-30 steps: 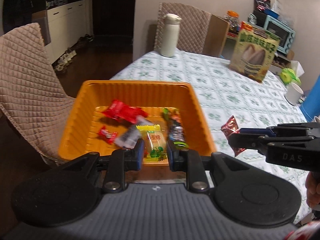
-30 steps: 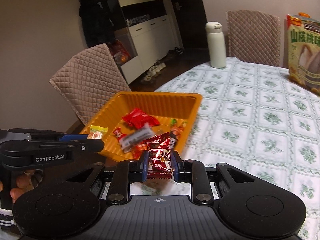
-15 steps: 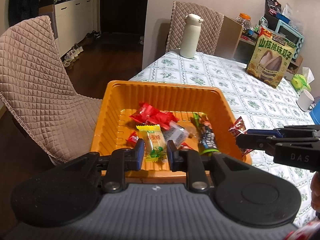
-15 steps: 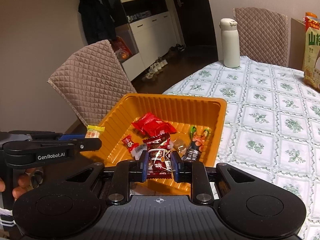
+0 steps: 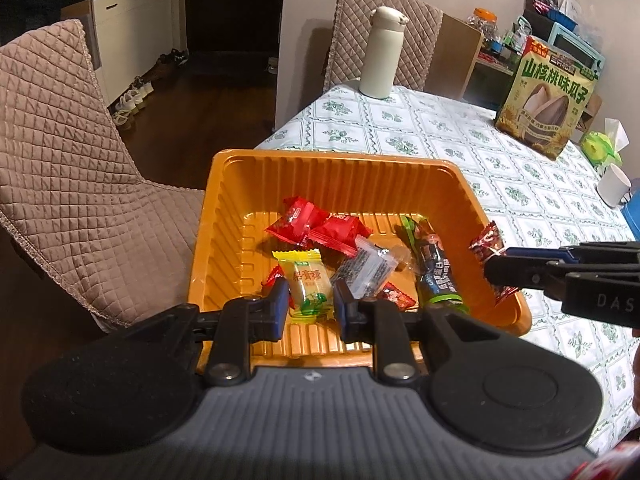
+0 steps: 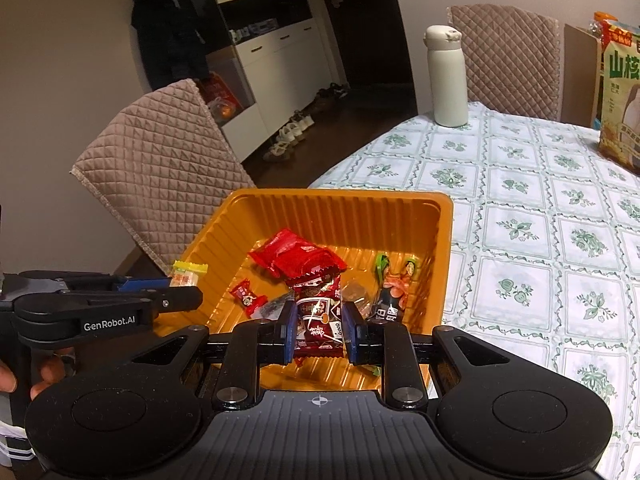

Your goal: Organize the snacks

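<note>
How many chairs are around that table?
2. One chair stands at the left, beside the orange tray. The other chair is at the table's far end, behind the white bottle. More may be out of view.

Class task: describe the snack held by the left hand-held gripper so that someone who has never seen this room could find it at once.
Start at the orange tray on the near corner of the green-patterned tablecloth. Above its near edge, the left hand-held gripper pinches a pale yellow candy packet. Unlike the red and dark wrappers around it, it has green print at the bottom.
</note>
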`<action>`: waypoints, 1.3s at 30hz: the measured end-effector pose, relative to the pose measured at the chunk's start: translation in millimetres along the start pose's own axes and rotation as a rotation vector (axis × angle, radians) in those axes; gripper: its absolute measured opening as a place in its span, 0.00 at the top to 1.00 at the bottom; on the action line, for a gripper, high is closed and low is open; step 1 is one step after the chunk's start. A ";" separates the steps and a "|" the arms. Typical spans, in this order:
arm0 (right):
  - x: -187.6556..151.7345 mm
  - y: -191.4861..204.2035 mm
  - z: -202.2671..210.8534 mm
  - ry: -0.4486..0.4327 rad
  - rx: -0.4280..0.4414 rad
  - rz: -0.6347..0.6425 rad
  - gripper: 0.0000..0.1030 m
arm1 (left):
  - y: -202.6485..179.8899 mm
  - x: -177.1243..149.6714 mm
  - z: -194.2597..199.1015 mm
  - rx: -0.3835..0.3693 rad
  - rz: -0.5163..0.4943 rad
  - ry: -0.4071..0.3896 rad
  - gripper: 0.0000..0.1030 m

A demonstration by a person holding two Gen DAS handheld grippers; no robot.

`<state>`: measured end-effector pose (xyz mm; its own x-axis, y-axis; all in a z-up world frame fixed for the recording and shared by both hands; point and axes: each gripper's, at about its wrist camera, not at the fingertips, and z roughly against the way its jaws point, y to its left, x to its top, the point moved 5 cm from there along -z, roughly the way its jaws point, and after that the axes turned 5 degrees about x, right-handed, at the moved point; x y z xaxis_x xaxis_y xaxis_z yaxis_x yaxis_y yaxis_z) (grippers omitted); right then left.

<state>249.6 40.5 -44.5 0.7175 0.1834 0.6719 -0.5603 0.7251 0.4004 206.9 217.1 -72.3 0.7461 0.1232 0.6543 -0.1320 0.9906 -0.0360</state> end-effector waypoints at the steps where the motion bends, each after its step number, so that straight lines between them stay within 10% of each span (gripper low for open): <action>1: 0.2 -0.4 -0.9 0.001 -0.003 -0.004 0.76 | 0.2 0.2 -1.7 -0.003 -0.002 0.003 0.79; 39: 18.3 -5.3 -30.7 -0.038 -0.072 -0.093 0.65 | 13.5 10.9 -25.2 -0.082 -0.025 0.054 0.63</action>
<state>278.4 60.4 -53.5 0.7481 0.0889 0.6576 -0.4598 0.7840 0.4171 229.7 233.3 -84.6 0.7830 0.0990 0.6141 -0.0606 0.9947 -0.0831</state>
